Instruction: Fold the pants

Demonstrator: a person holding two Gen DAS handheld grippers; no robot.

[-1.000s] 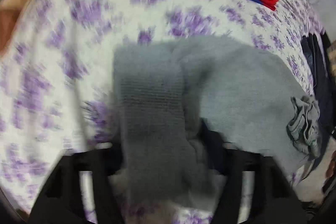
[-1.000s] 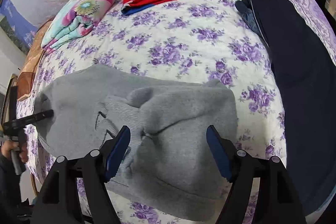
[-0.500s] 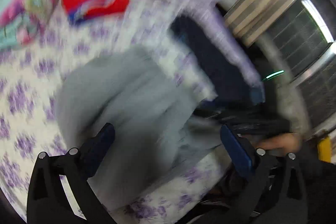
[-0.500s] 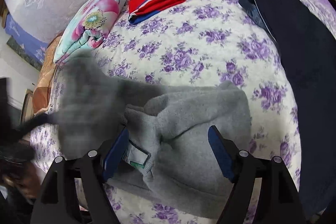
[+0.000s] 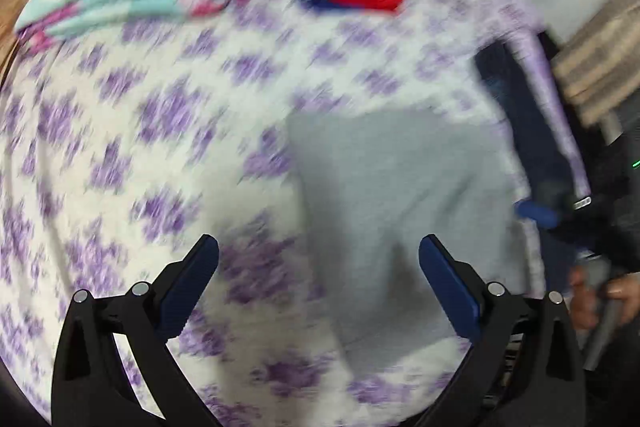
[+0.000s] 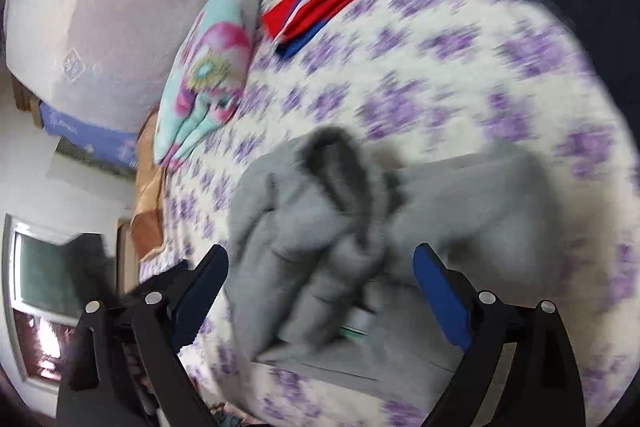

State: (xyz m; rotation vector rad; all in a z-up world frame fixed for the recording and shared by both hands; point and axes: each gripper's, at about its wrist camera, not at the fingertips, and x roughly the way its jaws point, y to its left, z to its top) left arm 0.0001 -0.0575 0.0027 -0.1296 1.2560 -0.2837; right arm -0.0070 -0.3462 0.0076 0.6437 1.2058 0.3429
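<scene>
Pants [image 6: 320,239]: grey, bunched on floral bedsheet [image 6: 460,75] | left gripper [image 5: 319,255]: wide, empty | right gripper [image 6: 321,263]: just opened wide, empty

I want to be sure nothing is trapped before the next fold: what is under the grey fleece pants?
The grey fleece pants lie bunched on the purple-flowered white bedsheet, which shows all around them. Whatever lies beneath the pile is covered.

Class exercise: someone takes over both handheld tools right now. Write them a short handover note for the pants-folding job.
Left tool: open, holding nothing, above the bedspread beside the grey pants.
Right tool: jaws just opened wider, gripping nothing, over the pants' bunched end.
Done: pants roughly doubled over near the bed's edge.
Left: flatten the bunched end and finish the fold.
</scene>
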